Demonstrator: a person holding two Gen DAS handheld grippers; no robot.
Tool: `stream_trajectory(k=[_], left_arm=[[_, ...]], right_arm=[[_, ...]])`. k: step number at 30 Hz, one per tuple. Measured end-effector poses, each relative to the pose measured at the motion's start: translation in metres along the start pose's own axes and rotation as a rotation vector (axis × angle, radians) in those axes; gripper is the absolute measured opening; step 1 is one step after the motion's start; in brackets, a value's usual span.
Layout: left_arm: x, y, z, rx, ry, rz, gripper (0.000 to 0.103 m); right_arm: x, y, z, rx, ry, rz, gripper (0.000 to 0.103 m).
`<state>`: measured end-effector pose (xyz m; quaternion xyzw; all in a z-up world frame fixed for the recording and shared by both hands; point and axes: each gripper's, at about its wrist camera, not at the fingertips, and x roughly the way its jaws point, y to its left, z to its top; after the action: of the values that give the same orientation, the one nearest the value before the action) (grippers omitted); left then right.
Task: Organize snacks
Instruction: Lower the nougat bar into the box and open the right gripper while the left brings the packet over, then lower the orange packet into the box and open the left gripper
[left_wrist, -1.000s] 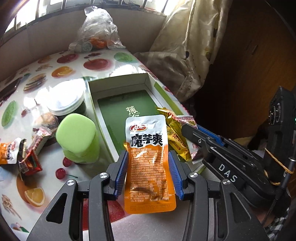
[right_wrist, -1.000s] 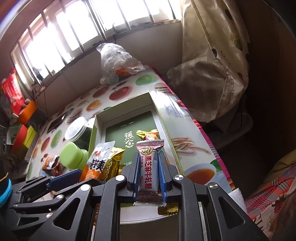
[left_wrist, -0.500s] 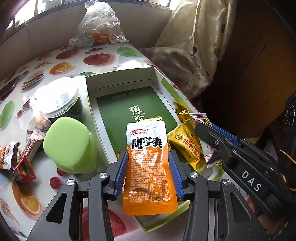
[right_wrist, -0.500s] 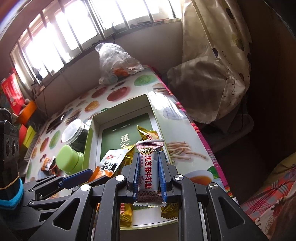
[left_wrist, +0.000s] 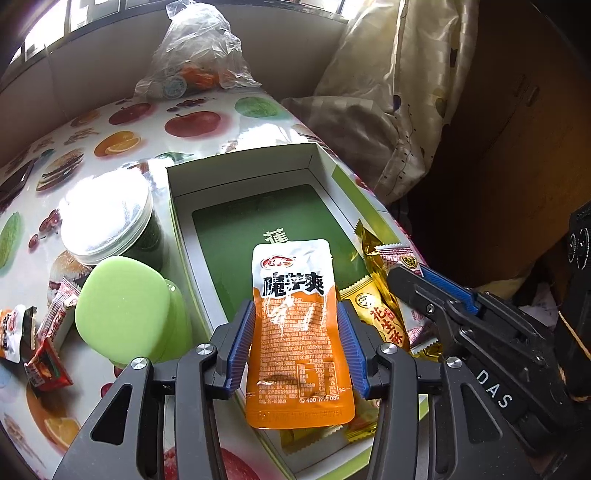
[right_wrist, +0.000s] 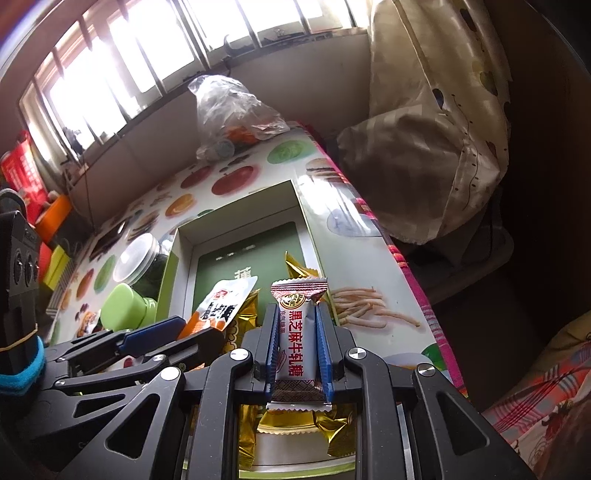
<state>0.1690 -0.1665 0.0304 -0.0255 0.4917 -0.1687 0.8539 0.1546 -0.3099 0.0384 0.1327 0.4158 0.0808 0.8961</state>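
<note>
My left gripper (left_wrist: 295, 314) is shut on an orange and white snack pouch (left_wrist: 291, 280), held upright over the near end of an open white box with a green floor (left_wrist: 236, 221). Beside it on the right, my right gripper (right_wrist: 296, 310) is shut on a slim white candy bar with red lettering (right_wrist: 297, 339), also above the box's near right corner (right_wrist: 310, 236). Gold-wrapped snacks (left_wrist: 373, 306) lie in that corner of the box. In the right wrist view the left gripper (right_wrist: 192, 326) and its pouch (right_wrist: 225, 299) show at lower left.
A lime-green lidded container (left_wrist: 125, 306) and a jar with a clear lid (left_wrist: 107, 218) stand left of the box. Loose snack packets (left_wrist: 44, 354) lie at the far left. A plastic bag (left_wrist: 195, 55) sits at the back. The table's edge and a curtain (left_wrist: 388, 74) are on the right.
My left gripper has carried the orange pouch forward and slightly down, from beside the box's near edge to over its floor. The right gripper and its candy bar have stayed put.
</note>
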Motion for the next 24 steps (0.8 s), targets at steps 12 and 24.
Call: stream_trajectory(k=[12, 24], left_arm=[[-0.009, 0.001, -0.001, -0.001, -0.003, 0.009, 0.050], [-0.033, 0.002, -0.009, 0.013, -0.039, -0.014, 0.052]], right_arm=[[-0.005, -0.001, -0.002, 0.005, 0.001, -0.003, 0.025], [-0.026, 0.006, -0.005, 0.035, -0.034, -0.013, 0.034]])
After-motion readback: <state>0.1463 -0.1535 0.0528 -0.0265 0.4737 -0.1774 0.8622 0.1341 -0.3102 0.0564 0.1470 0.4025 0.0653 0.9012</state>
